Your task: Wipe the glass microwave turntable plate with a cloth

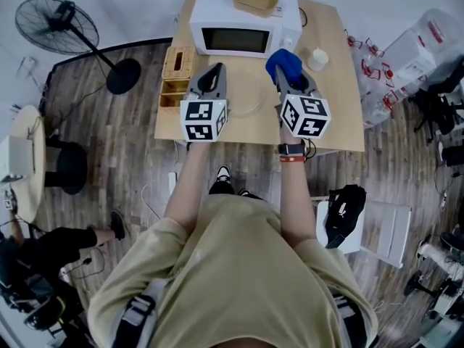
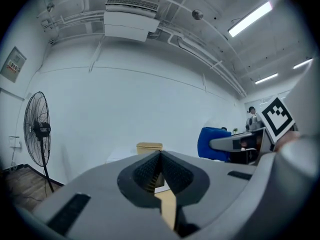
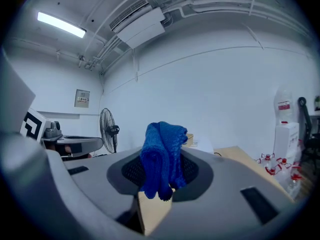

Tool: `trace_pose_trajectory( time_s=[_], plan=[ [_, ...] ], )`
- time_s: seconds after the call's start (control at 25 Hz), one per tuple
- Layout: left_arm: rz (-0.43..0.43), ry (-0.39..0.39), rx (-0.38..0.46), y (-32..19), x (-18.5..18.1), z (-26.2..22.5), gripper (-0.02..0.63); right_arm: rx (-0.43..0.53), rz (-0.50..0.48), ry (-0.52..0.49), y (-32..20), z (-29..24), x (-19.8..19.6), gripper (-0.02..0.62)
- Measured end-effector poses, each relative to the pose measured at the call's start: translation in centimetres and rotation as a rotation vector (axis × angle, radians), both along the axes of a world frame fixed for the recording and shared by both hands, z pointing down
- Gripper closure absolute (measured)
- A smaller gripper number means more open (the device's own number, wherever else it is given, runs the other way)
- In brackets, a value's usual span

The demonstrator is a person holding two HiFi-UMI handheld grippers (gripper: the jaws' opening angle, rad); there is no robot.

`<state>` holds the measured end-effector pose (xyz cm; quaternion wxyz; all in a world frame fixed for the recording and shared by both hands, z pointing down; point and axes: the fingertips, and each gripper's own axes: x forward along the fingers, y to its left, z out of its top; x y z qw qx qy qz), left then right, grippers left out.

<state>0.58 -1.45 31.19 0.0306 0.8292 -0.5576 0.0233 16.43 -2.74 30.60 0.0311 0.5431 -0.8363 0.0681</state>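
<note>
Shoulders in a tan shirt (image 1: 239, 267) fill the bottom of the head view, and two bare arms (image 1: 190, 183) reach up the frame from them, the right one wearing a dark watch (image 1: 291, 149) at the wrist. At the lower right a white chair (image 1: 384, 230) stands on the wood floor with a black bag (image 1: 342, 212) on its seat. Each hand holds a gripper over the near half of a light wooden table (image 1: 341, 114) at the centre of the frame. The left gripper (image 1: 217, 69), left of centre, has its jaws pressed together with nothing between them; its own view shows the ribbed pads meeting in a point. The right gripper (image 1: 288, 78), right of centre, has its jaws clamped on a bunched blue cloth (image 3: 162, 156), which stands up above the jaws and hangs down a little below them. The glass plate (image 1: 246, 100) lies flat on the table between the two grippers, showing only as a faint round outline against the wood; in the head view the cloth sits at its upper right edge, and whether the two touch cannot be told. A wooden box (image 1: 176, 75) with compartments rests at the table's left edge just beside the left gripper, and a small white cup (image 1: 317, 58) stands to the right of the cloth. Behind the plate, at the top centre, a white microwave (image 1: 243, 24) faces the person with its door closed, and a shallow tan tray (image 1: 255, 1) rests on its roof. A black standing fan (image 1: 58, 24) is on the floor at the upper left, well apart from the table.
</note>
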Motion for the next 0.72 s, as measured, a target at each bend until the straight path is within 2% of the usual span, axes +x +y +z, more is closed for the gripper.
trace_pose_trajectory(
  time_s=[0.4, 0.72],
  plan=[
    [-0.047, 0.000, 0.005, 5.5, 1.2, 0.0, 0.586, -0.011, -0.037, -0.007, 5.1, 0.6, 1.9, 0.474],
    [-0.086, -0.014, -0.054, 8.2, -1.6, 3.6, 0.586, -0.069, -0.084, -0.001, 7.2, 4.1, 1.3, 0.474]
  ],
)
